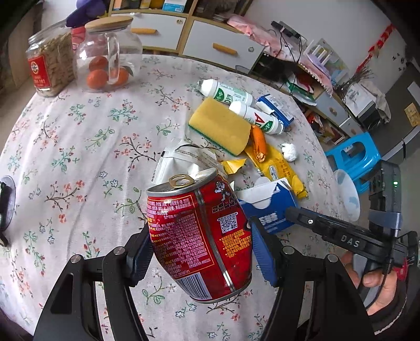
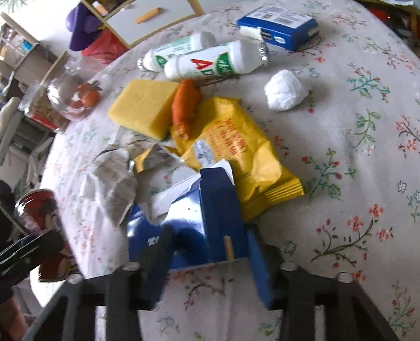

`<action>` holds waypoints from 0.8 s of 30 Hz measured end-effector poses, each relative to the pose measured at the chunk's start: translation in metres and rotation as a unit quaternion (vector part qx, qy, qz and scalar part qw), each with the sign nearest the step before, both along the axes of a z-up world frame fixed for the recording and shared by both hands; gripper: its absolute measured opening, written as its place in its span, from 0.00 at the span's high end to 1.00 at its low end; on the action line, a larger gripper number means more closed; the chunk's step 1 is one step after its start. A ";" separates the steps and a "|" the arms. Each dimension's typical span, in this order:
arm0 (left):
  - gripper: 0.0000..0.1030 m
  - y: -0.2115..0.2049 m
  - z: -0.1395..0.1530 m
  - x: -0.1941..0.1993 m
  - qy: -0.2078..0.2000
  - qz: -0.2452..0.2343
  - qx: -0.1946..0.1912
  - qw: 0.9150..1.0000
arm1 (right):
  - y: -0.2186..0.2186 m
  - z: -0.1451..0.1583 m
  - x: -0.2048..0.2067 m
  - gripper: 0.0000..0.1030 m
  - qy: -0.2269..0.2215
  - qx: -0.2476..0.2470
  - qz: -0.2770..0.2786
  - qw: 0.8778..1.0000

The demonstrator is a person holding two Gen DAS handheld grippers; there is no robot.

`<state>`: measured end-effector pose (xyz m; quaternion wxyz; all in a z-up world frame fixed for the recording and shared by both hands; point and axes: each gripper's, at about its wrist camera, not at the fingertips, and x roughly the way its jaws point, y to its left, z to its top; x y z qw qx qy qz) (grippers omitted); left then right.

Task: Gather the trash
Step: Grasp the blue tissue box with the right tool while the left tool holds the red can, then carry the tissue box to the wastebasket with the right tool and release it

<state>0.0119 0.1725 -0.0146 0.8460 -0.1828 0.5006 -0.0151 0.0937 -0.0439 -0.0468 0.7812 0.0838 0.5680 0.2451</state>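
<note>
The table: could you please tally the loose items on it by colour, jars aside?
Red: 1, the can in the left gripper
Blue: 2, torn box between the right gripper fingers, far box
Yellow: 2, sponge, wrapper
White: 4, two bottles, wad, packet
Orange: 1, sausage
Total: 10

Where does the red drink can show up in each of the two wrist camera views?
Left wrist: red can at lower centre, clamped in the left gripper.
Right wrist: same can at the far left edge, partly cut off.
Shared landmark: the yellow sponge.
</note>
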 end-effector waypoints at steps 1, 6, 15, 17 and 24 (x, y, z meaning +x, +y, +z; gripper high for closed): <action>0.32 0.000 0.000 0.000 0.000 0.000 0.000 1.000 | 0.000 0.002 -0.001 0.66 -0.003 0.002 0.004 1.000; 0.32 -0.005 0.003 0.002 -0.006 -0.003 0.002 1.000 | -0.005 0.023 -0.007 0.71 -0.036 0.014 0.020 0.999; 0.32 -0.023 0.011 0.010 -0.018 -0.015 0.004 1.000 | -0.040 0.051 -0.007 0.74 -0.080 0.016 -0.007 0.997; 0.32 -0.028 0.011 0.014 -0.019 -0.019 0.004 1.000 | -0.050 0.053 -0.006 0.74 -0.083 0.016 -0.017 0.996; 0.32 -0.055 0.017 0.022 -0.028 -0.044 0.006 0.999 | -0.101 0.072 -0.007 0.74 -0.095 0.034 -0.061 0.993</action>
